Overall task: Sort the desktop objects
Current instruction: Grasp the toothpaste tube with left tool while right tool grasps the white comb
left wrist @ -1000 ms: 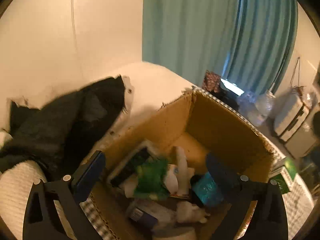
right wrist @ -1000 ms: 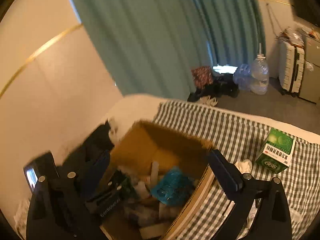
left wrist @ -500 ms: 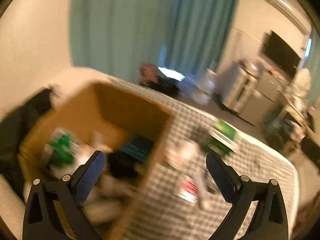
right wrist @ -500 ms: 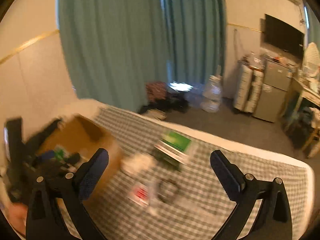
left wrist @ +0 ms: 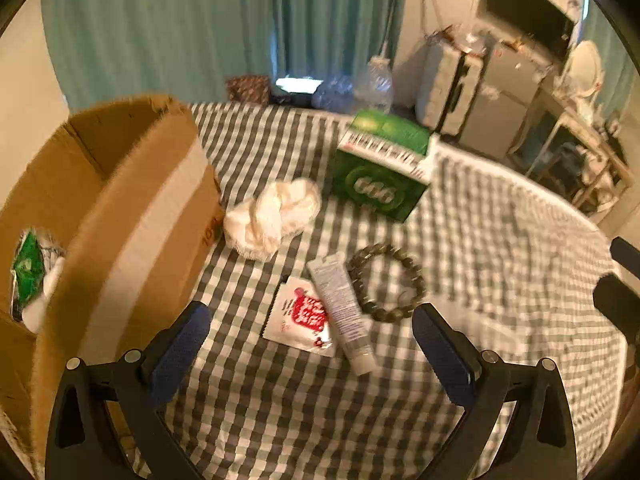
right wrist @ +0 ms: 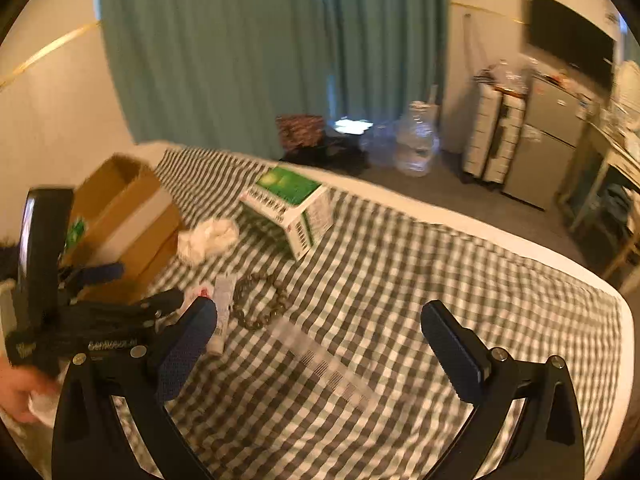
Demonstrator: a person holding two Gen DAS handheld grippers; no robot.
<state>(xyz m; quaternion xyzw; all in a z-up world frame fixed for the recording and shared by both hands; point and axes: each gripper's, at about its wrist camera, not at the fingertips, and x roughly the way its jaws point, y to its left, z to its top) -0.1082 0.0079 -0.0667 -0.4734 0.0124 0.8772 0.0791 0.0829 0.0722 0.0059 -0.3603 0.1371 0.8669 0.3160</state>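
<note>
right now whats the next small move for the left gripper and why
Probably lower the left gripper onto the white tube: it is open and empty, the tube lies nearly between its fingers on the checked cloth, and the cardboard box is close by.

Bedroom (bed [right wrist: 400, 280], curtains [right wrist: 248, 52])
</note>
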